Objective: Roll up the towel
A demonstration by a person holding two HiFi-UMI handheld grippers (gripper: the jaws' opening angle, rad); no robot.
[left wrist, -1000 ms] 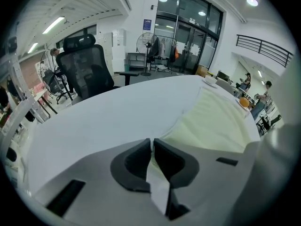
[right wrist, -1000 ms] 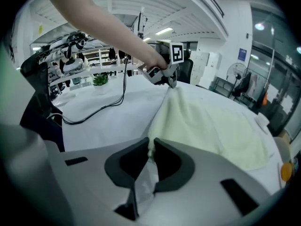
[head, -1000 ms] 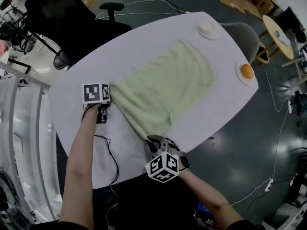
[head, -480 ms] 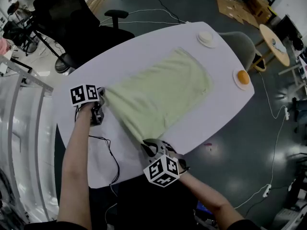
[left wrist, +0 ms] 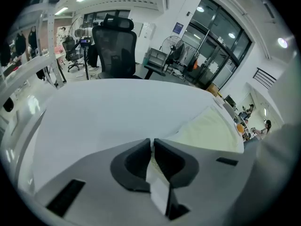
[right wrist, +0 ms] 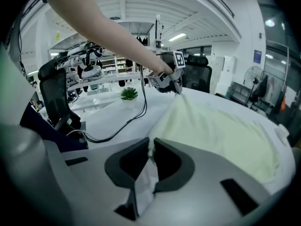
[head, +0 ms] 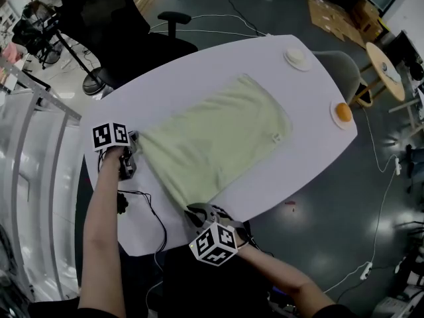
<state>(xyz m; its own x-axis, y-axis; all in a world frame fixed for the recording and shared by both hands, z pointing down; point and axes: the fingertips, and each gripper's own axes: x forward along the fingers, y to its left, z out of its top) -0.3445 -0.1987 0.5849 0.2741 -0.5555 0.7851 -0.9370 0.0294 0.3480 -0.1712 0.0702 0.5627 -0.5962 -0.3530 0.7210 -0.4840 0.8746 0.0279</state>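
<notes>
A pale yellow-green towel [head: 215, 138] lies spread flat across the white oval table [head: 179, 65]. My left gripper [head: 128, 156] is shut on the towel's near left corner [left wrist: 151, 142] at the table's left side. My right gripper [head: 199, 212] is shut on the near right corner [right wrist: 151, 149] at the table's front edge. The near edge is stretched taut between them. In the right gripper view the towel [right wrist: 221, 131] runs away to the right, with the left gripper [right wrist: 175, 86] pinching its far corner. In the left gripper view the towel [left wrist: 207, 131] shows to the right of the jaws.
A white dish [head: 296, 57] sits at the table's far end. A plate with an orange [head: 343, 112] is at the right edge. A black cable [head: 149, 211] trails over the near table. A black office chair [head: 126, 18] stands behind the table, a grey chair [head: 338, 65] at the far right.
Both grippers have drawn the towel's near edge toward me and leftward. The bunched near part has flattened, and the towel now lies smooth and stretched.
</notes>
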